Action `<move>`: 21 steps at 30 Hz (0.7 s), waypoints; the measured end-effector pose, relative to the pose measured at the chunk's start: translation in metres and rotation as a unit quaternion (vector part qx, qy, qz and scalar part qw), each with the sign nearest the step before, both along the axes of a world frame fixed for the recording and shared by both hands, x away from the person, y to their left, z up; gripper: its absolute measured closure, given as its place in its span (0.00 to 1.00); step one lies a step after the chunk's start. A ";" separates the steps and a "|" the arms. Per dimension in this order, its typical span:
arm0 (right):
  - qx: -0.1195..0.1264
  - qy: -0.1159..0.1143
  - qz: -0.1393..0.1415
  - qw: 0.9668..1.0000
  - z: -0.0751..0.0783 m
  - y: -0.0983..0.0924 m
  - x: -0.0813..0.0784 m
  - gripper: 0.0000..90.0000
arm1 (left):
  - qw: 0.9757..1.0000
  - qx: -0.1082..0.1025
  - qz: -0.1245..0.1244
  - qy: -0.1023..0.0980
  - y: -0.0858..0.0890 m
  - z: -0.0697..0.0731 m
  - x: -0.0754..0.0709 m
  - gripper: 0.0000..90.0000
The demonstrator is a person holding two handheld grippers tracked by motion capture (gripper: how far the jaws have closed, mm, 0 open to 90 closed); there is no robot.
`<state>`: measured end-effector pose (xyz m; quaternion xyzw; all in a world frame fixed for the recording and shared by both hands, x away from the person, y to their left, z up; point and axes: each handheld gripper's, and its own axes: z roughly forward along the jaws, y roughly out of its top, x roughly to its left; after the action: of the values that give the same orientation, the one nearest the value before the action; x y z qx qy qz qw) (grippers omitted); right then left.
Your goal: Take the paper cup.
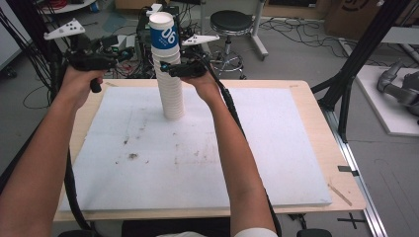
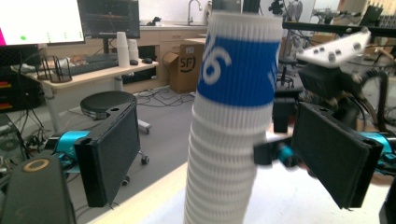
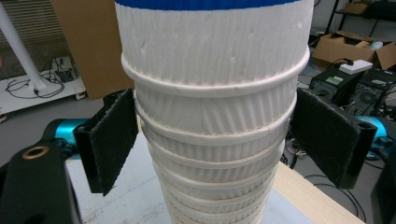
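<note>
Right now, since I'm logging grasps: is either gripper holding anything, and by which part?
The right gripper brackets the cup stack just below the top cups; whether it grips cannot be told. The left gripper holds nothing.

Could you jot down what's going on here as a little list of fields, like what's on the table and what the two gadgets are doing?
Surface: white foam board on a wooden table
Main item: tall stack of paper cups, upright
Top cup: blue band, white numerals
Left hand-held gripper: open, beside the stack's upper part
Right hand-held gripper: open, jaws either side of the stack, not touching
Background: stool, cables on the floor
</note>
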<state>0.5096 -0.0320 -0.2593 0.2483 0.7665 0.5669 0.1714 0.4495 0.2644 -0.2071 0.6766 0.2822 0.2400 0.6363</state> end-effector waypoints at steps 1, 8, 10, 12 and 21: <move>0.000 -0.001 0.000 1.000 0.000 0.000 0.000 0.18 | 1.000 0.000 0.000 0.000 0.000 0.000 0.000 0.17; -0.002 -0.002 0.001 1.000 0.000 0.001 0.000 0.18 | 1.000 0.016 -0.026 -0.008 -0.036 0.014 0.015 0.17; -0.005 -0.003 0.002 1.000 0.001 0.001 -0.001 0.18 | 0.999 0.015 -0.028 -0.009 -0.040 0.015 0.017 0.17; -0.007 -0.003 0.002 1.000 0.001 0.001 -0.002 0.18 | 1.000 0.020 -0.020 -0.008 -0.052 0.018 0.023 0.17; -0.013 -0.007 0.006 1.000 0.002 0.005 -0.003 0.18 | 0.999 0.045 0.007 -0.003 -0.081 0.023 0.037 0.22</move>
<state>0.5061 -0.0274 -0.2570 0.2377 0.7740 0.5597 0.1765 0.4867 0.1833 -0.1843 0.7021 0.2739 0.2591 0.6041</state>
